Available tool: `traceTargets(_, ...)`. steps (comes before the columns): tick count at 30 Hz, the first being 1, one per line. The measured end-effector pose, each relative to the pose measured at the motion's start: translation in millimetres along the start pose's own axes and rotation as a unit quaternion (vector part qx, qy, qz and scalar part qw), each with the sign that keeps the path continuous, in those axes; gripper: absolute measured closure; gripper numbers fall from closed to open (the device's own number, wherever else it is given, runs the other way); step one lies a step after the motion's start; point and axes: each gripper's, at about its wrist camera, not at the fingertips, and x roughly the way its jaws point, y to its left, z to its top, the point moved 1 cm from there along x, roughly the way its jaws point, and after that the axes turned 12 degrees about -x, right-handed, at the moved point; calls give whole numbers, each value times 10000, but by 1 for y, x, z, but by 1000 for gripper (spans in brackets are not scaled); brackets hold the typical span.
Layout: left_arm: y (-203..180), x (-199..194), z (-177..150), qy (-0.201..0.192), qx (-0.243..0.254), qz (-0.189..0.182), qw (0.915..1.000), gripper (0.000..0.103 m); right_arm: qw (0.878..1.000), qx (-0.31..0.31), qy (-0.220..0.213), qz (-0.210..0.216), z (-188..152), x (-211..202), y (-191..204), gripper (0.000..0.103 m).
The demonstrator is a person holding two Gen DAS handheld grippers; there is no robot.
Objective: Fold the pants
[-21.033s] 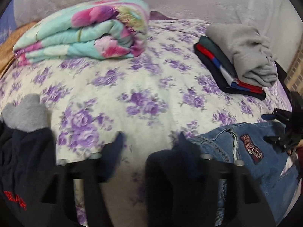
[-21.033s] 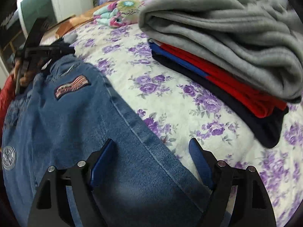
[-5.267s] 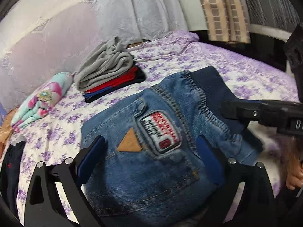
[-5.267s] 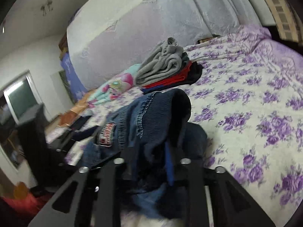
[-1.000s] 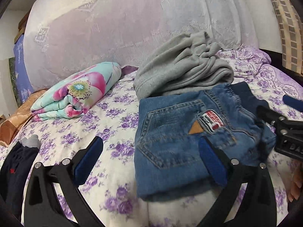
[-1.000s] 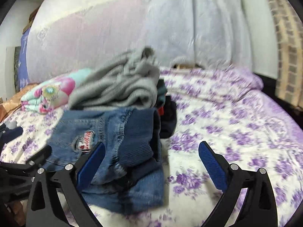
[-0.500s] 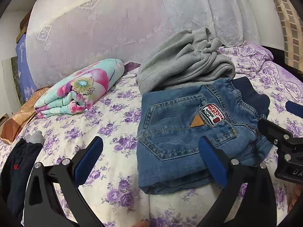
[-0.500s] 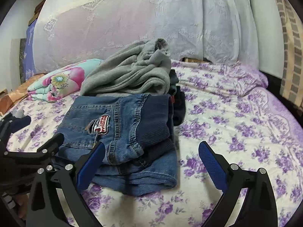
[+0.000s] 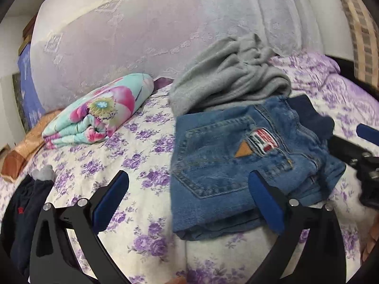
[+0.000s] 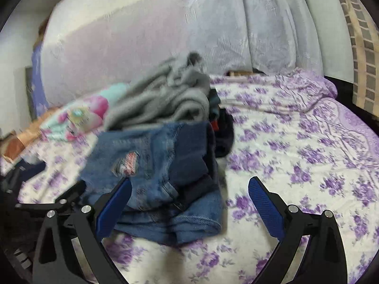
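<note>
The blue jeans [image 9: 236, 165] lie folded in a flat bundle on the floral bedsheet, back pocket and patch up, touching the front of a clothes stack. They also show in the right wrist view [image 10: 156, 172]. My left gripper [image 9: 187, 198] is open and empty, hovering just before the jeans' near left edge. My right gripper [image 10: 189, 201] is open and empty, above the jeans' near right corner. It also shows at the right edge of the left wrist view [image 9: 362, 156].
A grey garment [image 9: 232, 82] tops a stack of folded clothes behind the jeans. A rolled floral quilt [image 9: 99, 116] lies at the back left. Dark clothes [image 9: 26, 203] lie at the left edge. The bedsheet [image 10: 308, 156] spreads to the right.
Both grippers have pulled back and slightly lower from the folded jeans, which stay put on the bed. Both stay open.
</note>
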Motion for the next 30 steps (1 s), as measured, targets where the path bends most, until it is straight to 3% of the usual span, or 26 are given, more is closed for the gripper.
traceTargets(2,14,4,4,102,-250,-61,9996,5,9996,178,43,222,3,3,-7,4)
traceTargets(4,34,20,8,446,-562,-211,9972,5,9977,454,368,354,4,17,-18,4)
traceTargets(8,59,53,4,1227,-1203,-660,9829,5,9831,1408,938,693,-2,50,-47,4)
traceTargets(14,66,73,5,1594,-1654,-1102,9670,4,9662,1496,1731,1186,-8,107,-43,3)
traceTargets(16,64,75,3,1671,-1675,-1215,9640,5,9619,1637,1626,1465,-14,116,-38,4)
traceTargets(17,59,77,2,1758,-1630,-1326,9617,5,9628,1578,1583,1516,-12,116,-36,24)
traceTargets(18,53,78,0,1853,-1562,-1448,9593,5,9630,1462,1465,1725,-8,113,-31,29)
traceTargets(19,50,79,-1,1887,-1518,-1531,9581,5,9698,1241,1381,1581,-4,107,-27,36)
traceTargets(21,37,66,-2,1766,-1264,-1673,9617,6,9758,929,1271,1518,-1,94,-20,43)
traceTargets(23,26,46,-3,1394,-884,-1492,9749,10,9715,1086,1305,1653,-6,83,-23,44)
traceTargets(24,22,37,-4,1322,-768,-1592,9753,10,9691,1189,1336,1701,-9,80,-26,44)
traceTargets(26,14,23,-5,1356,-724,-2029,9671,10,9680,1202,1380,1716,-14,76,-31,44)
traceTargets(28,2,20,-7,1123,-345,-1811,9764,10,9630,1353,1496,1789,-17,86,-37,40)
traceTargets(30,-1,28,-9,1155,-226,-1514,9814,9,9525,1619,1620,2009,-21,98,-45,31)
